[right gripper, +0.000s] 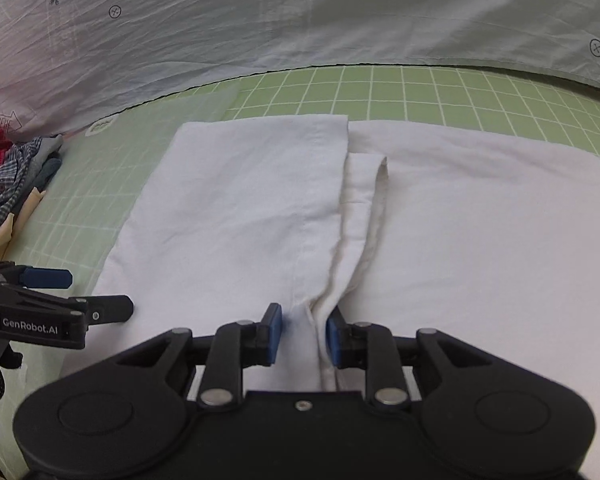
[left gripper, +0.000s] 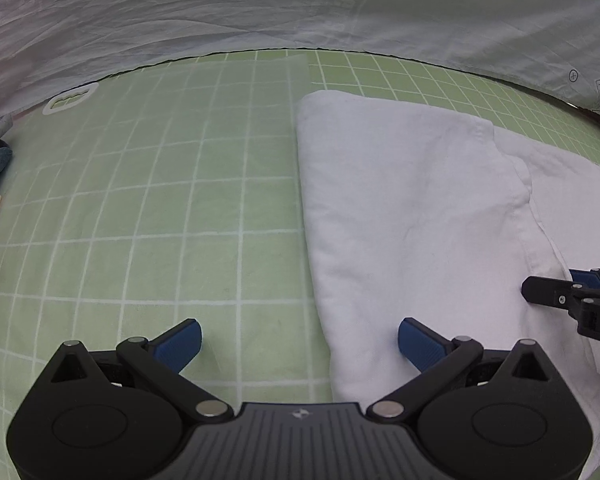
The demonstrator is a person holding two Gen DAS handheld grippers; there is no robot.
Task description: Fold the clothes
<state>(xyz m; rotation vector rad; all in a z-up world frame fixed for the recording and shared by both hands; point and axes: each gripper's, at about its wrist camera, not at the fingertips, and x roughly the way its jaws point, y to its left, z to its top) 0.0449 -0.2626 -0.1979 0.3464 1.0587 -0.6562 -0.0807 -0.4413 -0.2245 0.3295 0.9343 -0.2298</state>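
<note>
My right hand-held gripper [right gripper: 300, 334] sits part-open astride the near-end seam ridge of the white cotton garment [right gripper: 240, 216], whose long axis runs away across the green gridded worktop [right gripper: 420, 92]; my left hand-held gripper [left gripper: 300, 344], wide open and empty, straddles its left edge.

Left wrist view: we look steeply down along the left hand-held gripper [left gripper: 300, 344], close over the worktop [left gripper: 140, 200].
Right wrist view: we look down along the right hand-held gripper [right gripper: 300, 334], close.
Shared: the white garment [left gripper: 400, 200], each other's gripper.
</note>
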